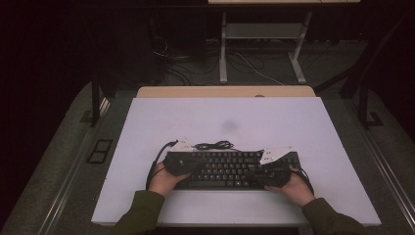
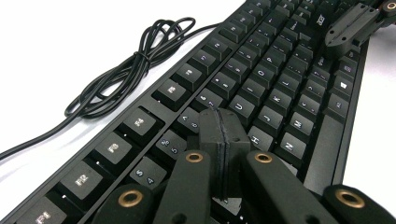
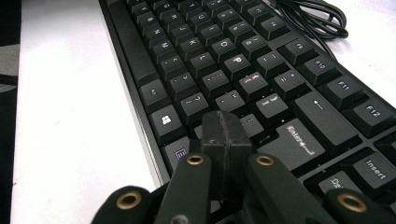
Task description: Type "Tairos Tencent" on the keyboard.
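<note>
A black keyboard (image 1: 227, 169) lies on the white table (image 1: 225, 117), near its front edge. My left gripper (image 2: 218, 117) is shut with nothing between its jaws, its tip low over the keys beside the 6 and H keys (image 2: 254, 139). My right gripper (image 3: 223, 123) is also shut and empty, its tip low over the keys left of Enter (image 3: 299, 140). In the high view the left gripper (image 1: 182, 163) sits over the keyboard's left end and the right gripper (image 1: 270, 170) over its right part. Whether either tip touches a key I cannot tell.
The keyboard's black cable (image 1: 214, 145) lies coiled just behind it, also seen as the cable (image 2: 126, 74) and the cable (image 3: 314, 16). Bare table lies behind and on both sides. A desk frame (image 1: 262, 44) and floor cables stand beyond the table.
</note>
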Motion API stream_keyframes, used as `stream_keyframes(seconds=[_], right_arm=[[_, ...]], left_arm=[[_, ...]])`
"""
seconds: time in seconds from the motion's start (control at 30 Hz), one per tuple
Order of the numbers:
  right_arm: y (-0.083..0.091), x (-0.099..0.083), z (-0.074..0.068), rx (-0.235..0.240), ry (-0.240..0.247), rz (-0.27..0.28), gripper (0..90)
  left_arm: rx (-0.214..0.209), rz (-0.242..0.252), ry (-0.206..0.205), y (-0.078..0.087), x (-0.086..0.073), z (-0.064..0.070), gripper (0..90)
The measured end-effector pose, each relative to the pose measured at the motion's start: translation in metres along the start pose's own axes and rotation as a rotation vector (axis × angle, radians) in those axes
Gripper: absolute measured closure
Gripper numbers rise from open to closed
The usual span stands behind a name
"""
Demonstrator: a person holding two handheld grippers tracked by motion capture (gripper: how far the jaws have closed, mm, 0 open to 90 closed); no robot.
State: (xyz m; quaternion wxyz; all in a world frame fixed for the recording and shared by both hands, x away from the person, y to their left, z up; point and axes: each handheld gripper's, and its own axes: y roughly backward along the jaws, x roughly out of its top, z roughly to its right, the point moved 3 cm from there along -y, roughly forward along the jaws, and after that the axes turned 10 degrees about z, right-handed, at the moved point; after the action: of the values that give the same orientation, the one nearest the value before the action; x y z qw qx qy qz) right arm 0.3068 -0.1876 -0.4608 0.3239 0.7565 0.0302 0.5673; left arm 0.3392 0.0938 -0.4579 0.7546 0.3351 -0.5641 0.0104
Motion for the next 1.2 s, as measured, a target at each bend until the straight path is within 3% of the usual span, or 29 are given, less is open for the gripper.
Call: stream_keyframes(seconds=[0.27,0.6,1.2], right_arm=[[0.000,0.000,0.000,0.000,-0.001,0.000,89.4],[0.000,0.000,0.000,0.000,0.000,0.000,89.4],[0.000,0.000,0.000,0.002,-0.002,0.001,89.3]], left_arm=[[0.003,0.000,-0.004,0.001,0.001,0.000,88.8],[0.001,0.042,0.019,0.011,0.004,0.000,86.0],[0.029,0.094,0.050,0.036,-0.007,-0.003,43.3]])
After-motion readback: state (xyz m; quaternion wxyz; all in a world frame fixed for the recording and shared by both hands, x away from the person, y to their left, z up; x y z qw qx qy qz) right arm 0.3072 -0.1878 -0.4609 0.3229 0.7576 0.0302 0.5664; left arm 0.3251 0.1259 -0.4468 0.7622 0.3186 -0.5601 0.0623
